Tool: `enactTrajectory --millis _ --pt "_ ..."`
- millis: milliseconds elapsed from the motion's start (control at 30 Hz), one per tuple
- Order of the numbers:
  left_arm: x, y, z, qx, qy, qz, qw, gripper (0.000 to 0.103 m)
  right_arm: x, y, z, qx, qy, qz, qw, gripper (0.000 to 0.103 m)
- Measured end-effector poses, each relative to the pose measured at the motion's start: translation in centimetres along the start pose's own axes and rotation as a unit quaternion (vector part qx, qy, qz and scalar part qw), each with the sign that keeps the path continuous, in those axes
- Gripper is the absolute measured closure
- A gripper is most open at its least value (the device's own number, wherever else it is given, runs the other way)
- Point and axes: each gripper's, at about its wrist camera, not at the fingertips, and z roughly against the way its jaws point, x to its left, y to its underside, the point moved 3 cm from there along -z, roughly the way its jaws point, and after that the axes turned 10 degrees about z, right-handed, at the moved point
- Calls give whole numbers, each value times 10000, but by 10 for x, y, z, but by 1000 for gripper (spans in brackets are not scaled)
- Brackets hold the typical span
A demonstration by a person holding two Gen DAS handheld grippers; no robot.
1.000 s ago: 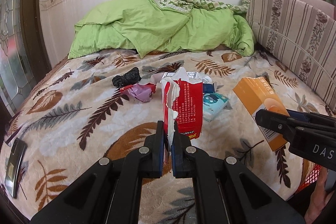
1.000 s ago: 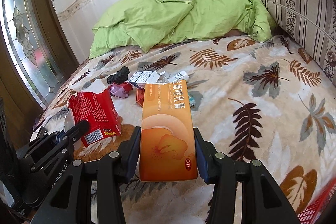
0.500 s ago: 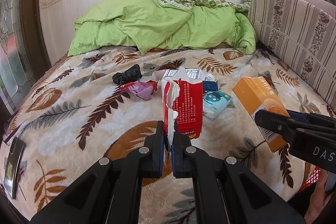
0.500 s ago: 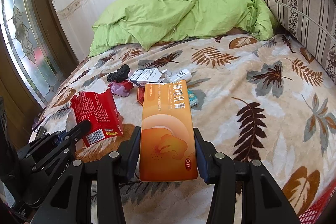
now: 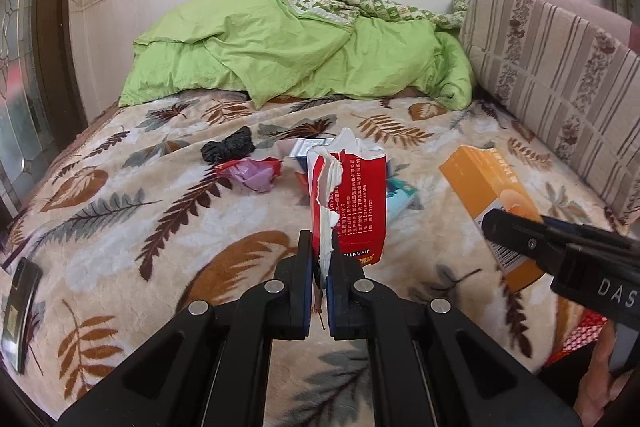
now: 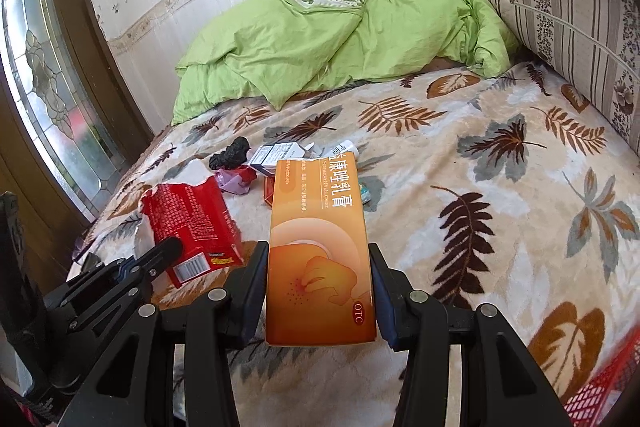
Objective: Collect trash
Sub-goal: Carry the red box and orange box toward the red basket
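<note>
Left wrist view: the left claw (image 5: 320, 259) pinches the torn red box (image 5: 352, 203) above the bed (image 5: 120, 227); the right claw (image 6: 318, 291) clamps the orange box (image 6: 320, 251). Both need carrying to the red basket (image 6: 604, 387) at the near right edge.

Readable print on the two held boxes and one claw

The orange box (image 6: 321, 255) carries large Chinese characters ending "乳膏", a line of small Latin print too fine to read, and a round "OTC" mark. The red box (image 5: 358, 203) shows "0728-4049066" and, upside down, "JIYANTU". The right claw (image 5: 568, 259) body reads "DAS".
</note>
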Motion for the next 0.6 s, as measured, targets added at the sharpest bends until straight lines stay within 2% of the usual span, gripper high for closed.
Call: enactTrajectory --millis 200,367,500,600 --pt "-28 9 28 104 590 -102 9982 98 -14 15 50 -191 37 -142 9997 53" --pt "-64 11 49 195 1078 -276 9936 98 -48 30 95 -240 127 -616 9977 53" --pt "-105 12 65 287 1572 -550 9856 98 -85 46 139 -327 455 -957 9938 53" --pt "-142 18 75 427 1972 -805 9761 98 -123 66 171 -376 807 -1353 9868 53"
